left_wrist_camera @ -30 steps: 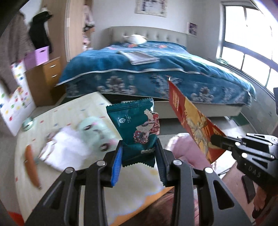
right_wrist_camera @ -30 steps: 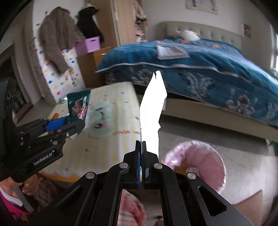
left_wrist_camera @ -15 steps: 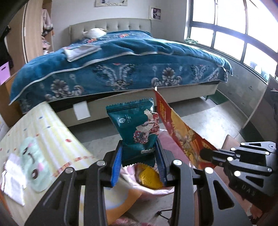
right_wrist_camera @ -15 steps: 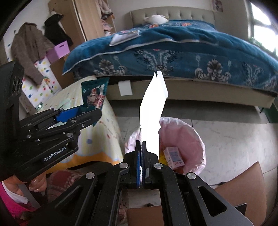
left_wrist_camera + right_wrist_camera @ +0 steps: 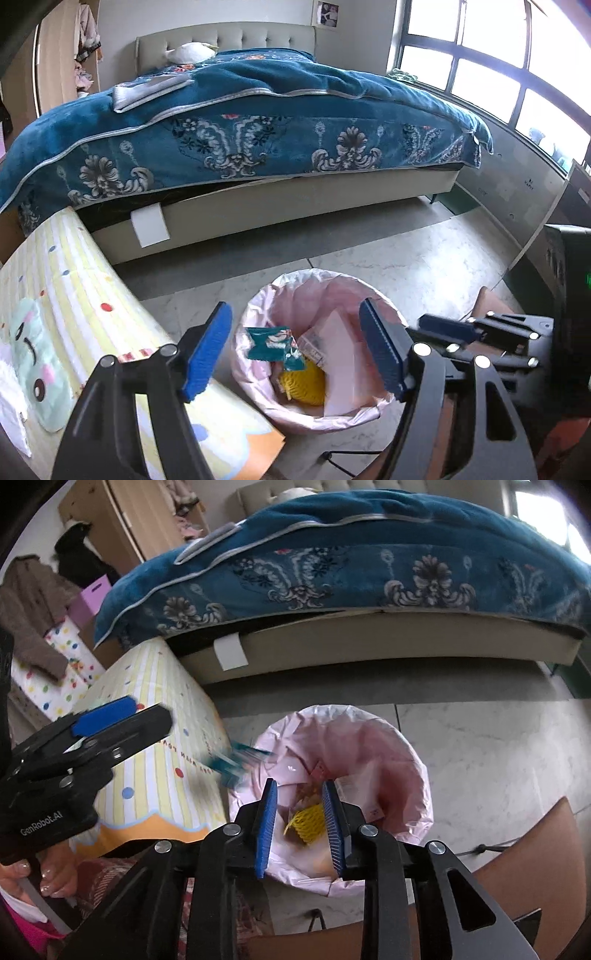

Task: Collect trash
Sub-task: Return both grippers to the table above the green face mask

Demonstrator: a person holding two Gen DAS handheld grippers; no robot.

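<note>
The round bin lined with a pink plastic bag (image 5: 317, 413) sits on the floor just beside the bench with the yellow striped cloth (image 5: 85, 295). Both grippers hover above it, jaws empty — the left gripper (image 5: 295, 350) spread wide, the right gripper (image 5: 300, 829) partly open. The teal snack wrapper (image 5: 275, 343) is in the bin. This drop looks finished — next, probably back to the bench for more.

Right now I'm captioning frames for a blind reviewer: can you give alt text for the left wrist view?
The open left gripper hangs above a pink-lined trash bin holding a teal snack packet and yellow foam netting. The right gripper reaches in from the right; a blue-covered bed fills the background.
</note>
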